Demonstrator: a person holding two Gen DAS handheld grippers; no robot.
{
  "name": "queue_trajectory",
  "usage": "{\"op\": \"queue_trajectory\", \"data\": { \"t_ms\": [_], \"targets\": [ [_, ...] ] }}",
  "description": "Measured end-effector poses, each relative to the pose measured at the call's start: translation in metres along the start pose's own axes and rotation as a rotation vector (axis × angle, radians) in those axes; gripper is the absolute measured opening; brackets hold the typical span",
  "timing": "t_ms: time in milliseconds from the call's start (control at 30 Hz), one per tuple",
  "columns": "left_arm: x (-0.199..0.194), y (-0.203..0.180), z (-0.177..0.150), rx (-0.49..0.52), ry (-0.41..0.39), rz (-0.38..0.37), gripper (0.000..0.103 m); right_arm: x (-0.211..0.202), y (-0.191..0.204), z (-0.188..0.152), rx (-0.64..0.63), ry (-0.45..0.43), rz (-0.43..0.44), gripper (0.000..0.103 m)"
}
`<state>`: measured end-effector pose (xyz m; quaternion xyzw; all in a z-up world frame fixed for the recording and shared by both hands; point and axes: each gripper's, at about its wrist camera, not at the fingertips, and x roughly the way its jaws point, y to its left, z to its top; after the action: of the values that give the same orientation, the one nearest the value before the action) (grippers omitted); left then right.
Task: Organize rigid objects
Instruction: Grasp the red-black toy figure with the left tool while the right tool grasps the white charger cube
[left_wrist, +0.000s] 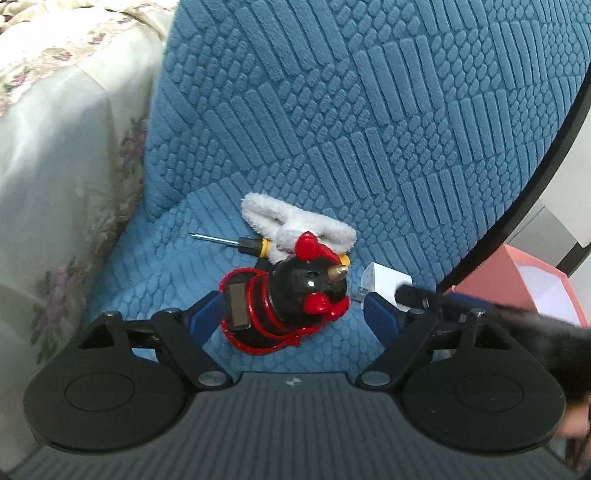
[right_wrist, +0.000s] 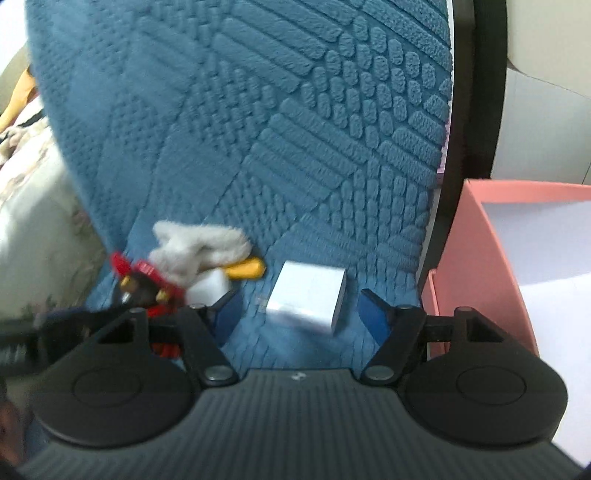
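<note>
Blue-padded fingers of the left gripper (left_wrist: 291, 314) are standing spread on either side of a black and red toy figure (left_wrist: 291, 299), which is sitting on the blue quilted seat (left_wrist: 177, 266); the left pad is lying just beside the toy's red-rimmed base, while the right pad is standing apart from its head, so nothing is being pinched. Behind the toy, a screwdriver (left_wrist: 236, 242) with a black and yellow handle is lying flat, its tip pointing left, and a white fluffy piece (left_wrist: 295, 221) is resting over the handle and against the toy's head. To the right, a white charger plug (left_wrist: 388, 280) is lying on the seat, with a finger of the other gripper reaching in over it.

From its own wrist view, the right gripper (right_wrist: 299, 314) is straddling that white charger plug (right_wrist: 306, 295) with jaws apart; blue seat is showing between each pad and the plug, so it is not being squeezed. Further out, the seat's backrest (right_wrist: 295, 110) is rising behind everything, and a pink box (right_wrist: 491, 240) with a white inside is standing to the right of the chair. Floral bedding (left_wrist: 55, 147) is lying to the left.
</note>
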<state>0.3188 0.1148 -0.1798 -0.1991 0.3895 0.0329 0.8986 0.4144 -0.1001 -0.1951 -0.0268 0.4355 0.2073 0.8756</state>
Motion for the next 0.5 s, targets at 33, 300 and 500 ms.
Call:
{"op": "queue_trajectory", "data": {
  "t_ms": [33, 300, 500],
  "targets": [
    [0.001, -0.002, 0.000, 0.009, 0.001, 0.000, 0.086, 0.005, -0.002, 0.003, 0.010, 0.004, 0.000, 0.071],
    [0.016, -0.009, 0.002, 0.045, 0.030, -0.015, 0.086, 0.046, -0.018, 0.023, 0.099, 0.068, 0.026, 0.071],
    [0.024, -0.015, 0.003, 0.074, 0.051, -0.005, 0.086, 0.066, -0.019, 0.025, 0.103, 0.104, 0.012, 0.071]
  ]
}}
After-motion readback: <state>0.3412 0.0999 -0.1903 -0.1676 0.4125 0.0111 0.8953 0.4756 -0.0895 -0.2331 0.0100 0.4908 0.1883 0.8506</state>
